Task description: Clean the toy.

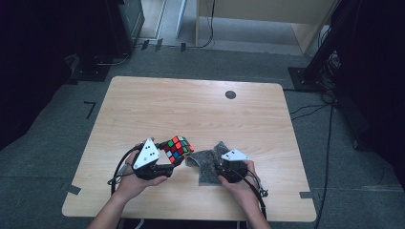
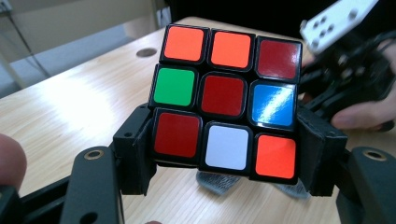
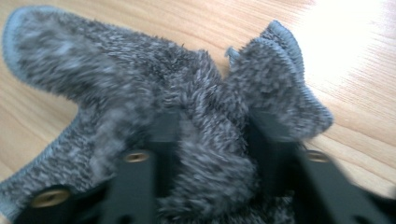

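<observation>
while the left gripper (image 2: 224, 163) has its jaws clamped on the two lower side faces of a scrambled rubik's cube (image 2: 226, 100), the cube sits raised off the wooden table (image 1: 200, 109), tilted, near the front edge and left of centre. its facing side shows orange, orange and dark red on top, green, dark red and blue in the middle, dark red, white and orange below. the grip takes just the bottom layer, so the upper layers stand free.

the right gripper (image 3: 210, 154) has its jaws closed on a bunched fold of a grey fleecy cloth (image 3: 140, 93), with pile bulging up between and around them; the rest of the cloth spreads onto the table just right of the cube. in the high view the cloth (image 1: 206, 164) lies between the two hands, its near edge under the right gripper (image 1: 228, 168), and its left corner looks close to or touching the cube (image 1: 177, 148).

the step in hand looks like wiping the cube. to do it well, i judge the left hand (image 1: 138, 179) should hold the cube steady and squarely pinched, since a tilt could let it twist out. the right gripper should bring a loose pad of cloth, not the jaw tips, against a free face, press lightly, and wipe away from the clamped layer.
</observation>
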### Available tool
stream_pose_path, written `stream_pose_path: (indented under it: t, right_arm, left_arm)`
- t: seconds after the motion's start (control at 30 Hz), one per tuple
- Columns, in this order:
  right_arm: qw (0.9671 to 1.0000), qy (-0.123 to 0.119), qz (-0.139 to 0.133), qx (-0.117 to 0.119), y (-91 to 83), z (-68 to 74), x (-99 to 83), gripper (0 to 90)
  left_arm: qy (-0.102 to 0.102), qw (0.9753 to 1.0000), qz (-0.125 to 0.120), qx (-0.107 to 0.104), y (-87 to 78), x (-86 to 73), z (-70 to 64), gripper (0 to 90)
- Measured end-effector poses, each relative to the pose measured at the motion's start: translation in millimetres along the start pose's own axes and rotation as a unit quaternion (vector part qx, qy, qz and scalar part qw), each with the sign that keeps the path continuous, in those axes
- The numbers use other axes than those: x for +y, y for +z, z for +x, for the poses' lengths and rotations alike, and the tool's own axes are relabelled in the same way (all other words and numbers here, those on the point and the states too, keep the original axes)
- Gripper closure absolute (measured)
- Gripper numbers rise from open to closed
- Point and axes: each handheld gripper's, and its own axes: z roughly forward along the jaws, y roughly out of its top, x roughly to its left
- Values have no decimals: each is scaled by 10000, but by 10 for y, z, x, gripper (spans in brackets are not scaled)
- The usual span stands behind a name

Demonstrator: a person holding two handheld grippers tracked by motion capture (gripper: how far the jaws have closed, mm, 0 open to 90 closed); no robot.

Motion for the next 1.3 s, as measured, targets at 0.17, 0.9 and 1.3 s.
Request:
stream_pose_path:
  t: [0.17,0.9,1.3]
  right_arm:
    - [9989,209,-221,365,-107,-46,29,792]
    - [9427,-828,-2683,1803,-620,353,272,792]
    - [9402,-987,-2676,1862,-604,381,277,788]
  left_arm:
    - [-215,9989,-303,-277,-40,-24,57,337]
    - [-627,9903,-818,-936,-40,-64,54,338]
    - [-658,9899,-836,-937,-52,-59,68,337]
